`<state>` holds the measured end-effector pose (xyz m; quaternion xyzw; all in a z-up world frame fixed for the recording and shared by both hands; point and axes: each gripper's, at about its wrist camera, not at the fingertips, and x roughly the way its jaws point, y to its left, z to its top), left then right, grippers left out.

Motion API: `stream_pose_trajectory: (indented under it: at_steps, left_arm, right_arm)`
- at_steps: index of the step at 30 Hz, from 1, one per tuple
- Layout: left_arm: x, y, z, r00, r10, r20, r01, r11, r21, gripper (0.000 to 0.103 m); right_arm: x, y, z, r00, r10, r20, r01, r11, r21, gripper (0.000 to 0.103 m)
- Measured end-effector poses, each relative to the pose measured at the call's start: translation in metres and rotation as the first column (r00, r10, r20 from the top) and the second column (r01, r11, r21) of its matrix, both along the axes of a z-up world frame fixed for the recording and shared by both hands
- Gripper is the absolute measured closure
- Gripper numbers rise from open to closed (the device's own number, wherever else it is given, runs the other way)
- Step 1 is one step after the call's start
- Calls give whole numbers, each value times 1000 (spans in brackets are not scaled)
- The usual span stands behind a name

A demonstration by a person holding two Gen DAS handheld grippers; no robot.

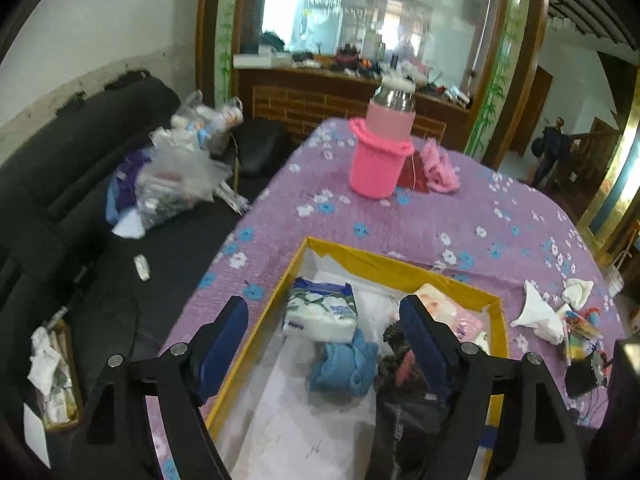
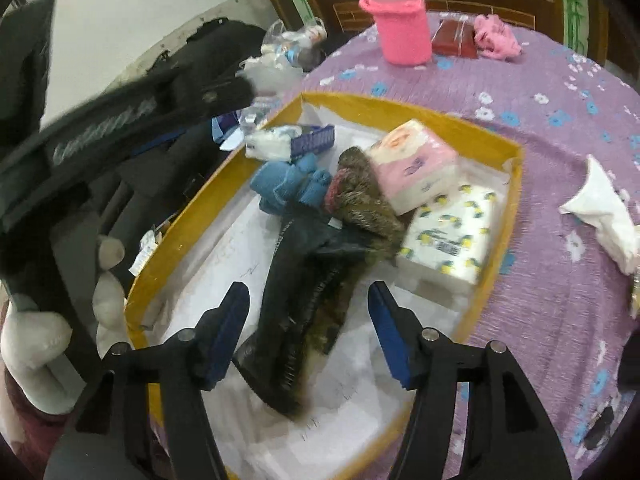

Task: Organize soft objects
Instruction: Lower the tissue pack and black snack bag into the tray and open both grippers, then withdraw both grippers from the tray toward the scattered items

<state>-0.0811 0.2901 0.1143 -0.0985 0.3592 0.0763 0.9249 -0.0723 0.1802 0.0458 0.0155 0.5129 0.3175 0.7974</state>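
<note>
A yellow-rimmed box [image 1: 384,264] [image 2: 400,106] sits on the purple flowered tablecloth. Inside lie a white and blue tissue pack [image 1: 320,314] [image 2: 288,142], a blue cloth [image 1: 344,364] [image 2: 292,184], a pink tissue pack [image 2: 414,170], a lemon-print tissue pack [image 2: 452,234] and a dark furry garment [image 2: 316,280] [image 1: 400,360]. My left gripper [image 1: 324,336] is open above the box, empty. My right gripper [image 2: 308,328] is open just above the dark garment, empty. A crumpled white cloth [image 1: 538,314] [image 2: 608,216] lies on the table right of the box.
A pink knitted holder with a flask [image 1: 380,156] [image 2: 402,28], a red pouch [image 2: 454,38] and pink fluff [image 1: 440,166] [image 2: 496,38] stand at the table's far side. A black sofa [image 1: 60,200] with plastic bags [image 1: 176,184] is left. Small colourful items [image 1: 580,328] lie at the right edge.
</note>
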Motion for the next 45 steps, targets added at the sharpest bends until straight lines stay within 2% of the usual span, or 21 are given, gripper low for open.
stream_pose_trajectory:
  at_steps: [6,11,15,20,25,29,32,34,38,45]
  left_arm:
    - [-46,-49,21,994,-21,105,6,990,140,19]
    - [-74,-97,25,989,-64,134,39,983,180,17]
    - [-93,-133,26,986,-89,139,59,976,211,11]
    - [-112,-172,30,985,-114,131,84,973,213,8]
    - [-115,-198,30,979,-173,106,153,973,174,3]
    - [-102,-203,24,975,-216,59,210,973,93,3]
    - [-88,-199,14,978,-210,6,210,977,38,4]
    - [-74,-196,6,973,-226,-35,225,974,-31,5]
    - [-40,-195,2,968,-237,-89,227,968,-103,5]
    - [40,-209,-9,969,-204,-138,176,966,-188,5]
  right_arm:
    - [-20,-51,22,995,-69,79,68,998,15,42]
    - [-35,-102,32,982,-152,117,150,988,23,42]
    - [-45,-144,40,964,-210,162,211,977,11,42]
    - [-49,-201,46,936,-303,178,304,952,18,42]
    - [-54,-258,52,899,-397,186,398,917,37,42]
    - [-55,-296,54,863,-463,202,467,884,32,42]
    - [-56,-319,51,834,-507,219,515,857,24,42]
    - [-54,-331,46,822,-529,212,536,844,30,42]
    - [-49,-347,33,818,-551,167,550,833,55,43]
    - [-42,-350,19,816,-554,165,551,832,68,43]
